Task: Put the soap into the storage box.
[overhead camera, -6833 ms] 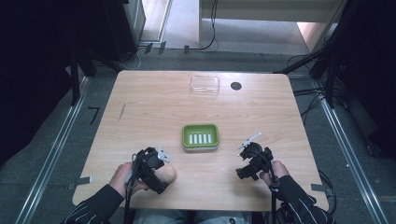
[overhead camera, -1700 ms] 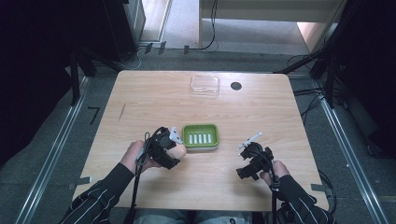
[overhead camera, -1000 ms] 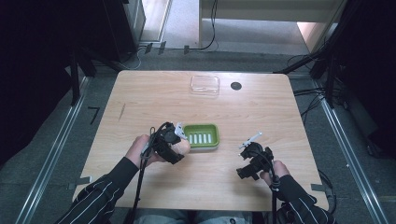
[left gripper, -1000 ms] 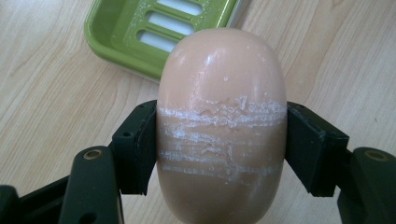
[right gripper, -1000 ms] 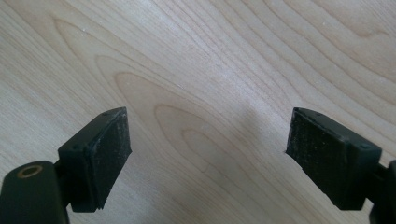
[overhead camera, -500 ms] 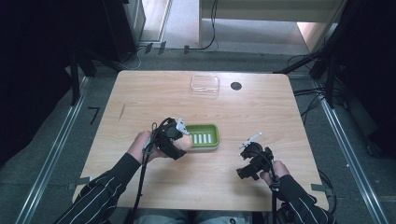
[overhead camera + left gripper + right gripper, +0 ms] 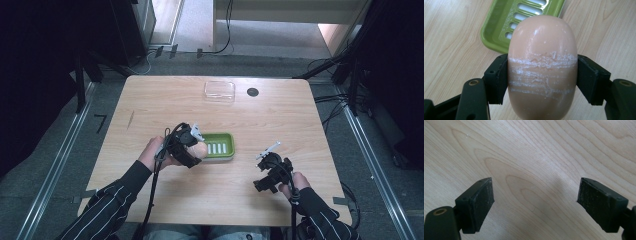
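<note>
soap bar (image 7: 542, 67) clamped in left gripper (image 7: 541, 82), beside dish (image 7: 499, 27).

Bright even tabletop, dark surroundings, sharp focus

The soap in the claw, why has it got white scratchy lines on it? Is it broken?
Not broken, just scuffed. The peach soap has rough white scrape lines across its middle, level with where the left claw squeezes it. They look like rub marks from gripping. The green soap dish behind looks fine.

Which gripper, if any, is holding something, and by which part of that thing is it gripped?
The left gripper holds the peach soap bar, its jaws clamped on the bar's two long sides near the middle. The right gripper is open, holding nothing.
</note>
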Demonstrator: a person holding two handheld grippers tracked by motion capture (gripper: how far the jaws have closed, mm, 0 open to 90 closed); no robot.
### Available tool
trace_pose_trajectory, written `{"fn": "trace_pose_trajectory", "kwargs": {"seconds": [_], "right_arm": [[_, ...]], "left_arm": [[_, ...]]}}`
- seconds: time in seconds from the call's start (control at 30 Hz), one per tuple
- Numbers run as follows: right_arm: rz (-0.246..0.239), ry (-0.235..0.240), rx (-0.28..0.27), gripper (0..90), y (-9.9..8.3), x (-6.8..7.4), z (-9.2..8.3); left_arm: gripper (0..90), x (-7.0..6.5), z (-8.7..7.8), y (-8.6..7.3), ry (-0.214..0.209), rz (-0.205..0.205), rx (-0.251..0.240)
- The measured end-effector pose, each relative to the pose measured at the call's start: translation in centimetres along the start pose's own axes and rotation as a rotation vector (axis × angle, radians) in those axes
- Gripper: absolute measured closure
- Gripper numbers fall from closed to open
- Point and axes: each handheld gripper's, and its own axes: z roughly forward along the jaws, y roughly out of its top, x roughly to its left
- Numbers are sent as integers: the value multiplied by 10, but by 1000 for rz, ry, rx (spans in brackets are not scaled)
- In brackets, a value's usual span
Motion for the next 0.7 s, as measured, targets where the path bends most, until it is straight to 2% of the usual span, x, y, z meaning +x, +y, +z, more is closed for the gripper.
{"fn": "trace_pose_trajectory", "kwargs": {"seconds": [0.2, 0.7], "right_arm": [[4, 0, 2, 141, 0, 0, 0], [4, -2, 2, 141, 0, 0, 0]], "left_arm": [[336, 2, -2, 1, 5, -7, -7], [336, 7, 0, 13, 2, 7, -15]]}}
